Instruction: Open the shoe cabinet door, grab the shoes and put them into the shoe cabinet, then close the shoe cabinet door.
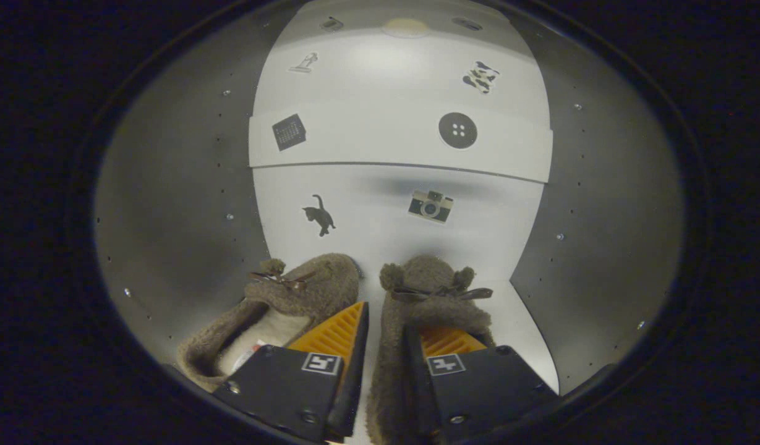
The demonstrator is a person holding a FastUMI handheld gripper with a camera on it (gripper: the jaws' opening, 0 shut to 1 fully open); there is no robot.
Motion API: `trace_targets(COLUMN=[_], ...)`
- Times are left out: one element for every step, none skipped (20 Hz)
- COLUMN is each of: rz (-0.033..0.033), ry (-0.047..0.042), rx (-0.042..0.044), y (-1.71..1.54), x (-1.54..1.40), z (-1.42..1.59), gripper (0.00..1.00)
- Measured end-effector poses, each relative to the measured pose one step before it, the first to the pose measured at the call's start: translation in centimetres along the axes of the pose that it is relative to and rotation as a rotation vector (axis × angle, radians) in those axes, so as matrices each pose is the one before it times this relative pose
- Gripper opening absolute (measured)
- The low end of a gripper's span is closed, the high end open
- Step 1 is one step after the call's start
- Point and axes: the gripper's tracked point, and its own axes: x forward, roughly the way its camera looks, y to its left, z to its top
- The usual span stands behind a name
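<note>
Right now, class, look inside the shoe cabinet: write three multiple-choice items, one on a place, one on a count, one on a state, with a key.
1. Where are the slippers?
A. inside the cabinet
B. on the shelf above
C. hung on the door

2. How many slippers are there?
A. one
B. two
C. three

3. The gripper is
A. open
B. shut on a sticker
C. shut on the shelf

Key: A, left slipper and right slipper sit on the cabinet floor; B, a pair lies there; A, the gripper has a gap, one finger in each slipper.
</note>
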Motion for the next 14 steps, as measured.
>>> trace_targets(rz=[0.00020,0.01023,-0.00519,-0.00990,-0.00654,-0.01020,-0.00959,-0.00564,-0.00434,-0.00206,0.00828,0.01382,0.01598,0.01464], ry=[0.00613,0.01106,0.00254,-0.00015,0.00213,-0.00182,-0.00618,-0.01385,-0.01798,-0.02058,-0.02028,-0.02085,-0.01516,-0.01513], rx=[0.00121,0.00168,0.00326,0.00597,0.00915,0.01045,0.00361,-0.00855,-0.01845,-0.01533,-0.00559,0.01026,0.00993,0.01088], y=[0.046,0.491,-0.020,-0.052,-0.031,-0.139,-0.147,-0.079,-0.079,0.042,0.371,0.482,0.560,0.533], x=[-0.484,-0.464,-0.717,-0.708,-0.633,-0.823,-0.980,-1.083,-1.203,-1.368,-1.627,-1.706,-1.918,-2.033], z=[-0.036,-0.016,-0.007,0.090,-0.170,0.035,0.023,0.186,0.239,0.292,0.241,0.328,0.228,0.268], gripper=[0.41,0.46,0.51,0.56,0.61,0.64,0.66,0.68,0.71,0.71,0.71,0.71,0.71,0.71])
